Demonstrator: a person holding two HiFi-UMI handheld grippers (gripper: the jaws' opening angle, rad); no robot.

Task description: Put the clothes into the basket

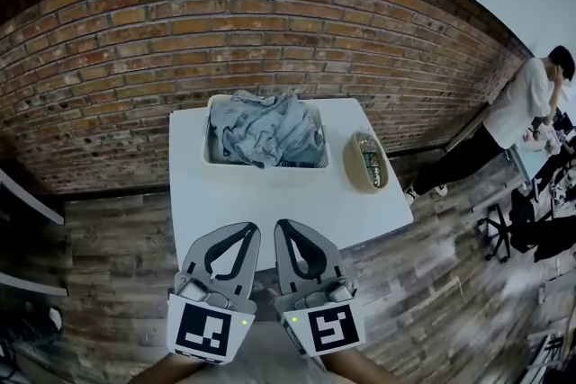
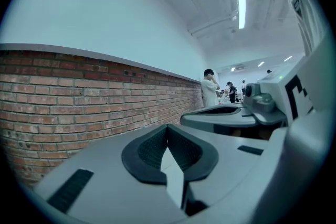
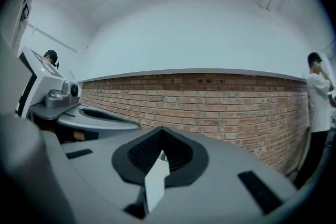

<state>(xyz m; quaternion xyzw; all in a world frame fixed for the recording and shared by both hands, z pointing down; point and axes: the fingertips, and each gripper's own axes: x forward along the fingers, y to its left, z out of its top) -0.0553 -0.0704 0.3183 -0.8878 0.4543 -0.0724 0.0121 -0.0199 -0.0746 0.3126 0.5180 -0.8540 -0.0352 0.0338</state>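
Left tongs (image 1: 241,234) and right tongs (image 1: 290,229): both clenched, empty, side by side at the near edge of the tabletop (image 1: 270,202). Clothes (image 1: 265,130): crumpled grey-blue heap inside the white basket (image 1: 212,159) on the tabletop's far side. Small oval tray (image 1: 367,162) lies right of the basket.

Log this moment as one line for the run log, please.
clothes: in basket on table | left gripper: shut, empty, by table's near edge | right gripper: shut, empty, beside it
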